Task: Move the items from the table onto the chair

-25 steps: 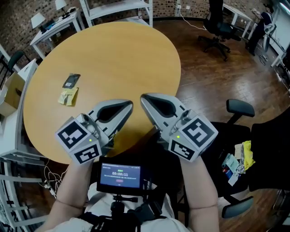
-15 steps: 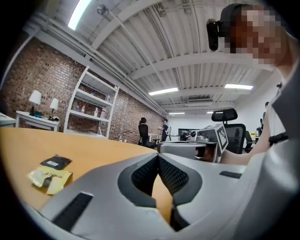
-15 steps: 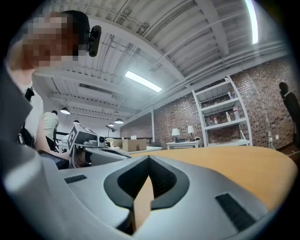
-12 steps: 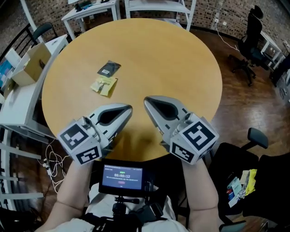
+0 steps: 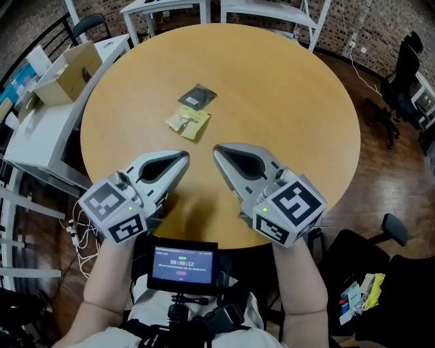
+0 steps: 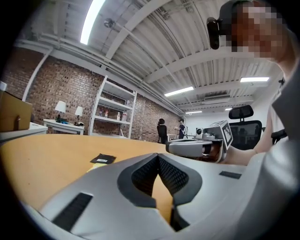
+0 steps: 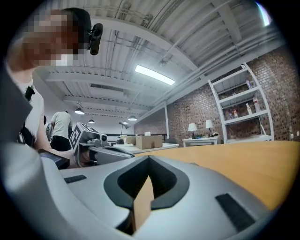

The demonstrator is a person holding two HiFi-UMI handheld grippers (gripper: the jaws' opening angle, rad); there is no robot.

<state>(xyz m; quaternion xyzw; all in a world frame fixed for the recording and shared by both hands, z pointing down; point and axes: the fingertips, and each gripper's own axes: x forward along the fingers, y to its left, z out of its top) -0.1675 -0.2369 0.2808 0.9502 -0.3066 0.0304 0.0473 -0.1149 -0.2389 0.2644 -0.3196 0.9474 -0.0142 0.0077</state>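
Note:
Two small packets lie on the round wooden table point(image 5: 292, 102): a black packet point(image 5: 197, 96) and, touching it on the near side, a yellow packet point(image 5: 188, 122). My left gripper point(image 5: 183, 156) and right gripper point(image 5: 217, 151) hover side by side over the table's near half, a short way short of the yellow packet. Both are shut with nothing in them. The left gripper view looks past its closed tips point(image 6: 157, 157) to the black packet point(image 6: 102, 159) ahead on the left. At the lower right, a black chair point(image 5: 394, 230) holds several small packets point(image 5: 360, 292).
A white side table point(image 5: 34, 129) with an open cardboard box point(image 5: 68, 71) stands left of the round table. White shelving point(image 5: 272, 10) is behind it, and an office chair point(image 5: 408, 68) is at the far right. A screen point(image 5: 183, 264) sits at my chest.
The view and both shut grippers have swung left from the chair toward the table. The packets now lie just ahead of the tips, and the chair has slid to the lower right corner.

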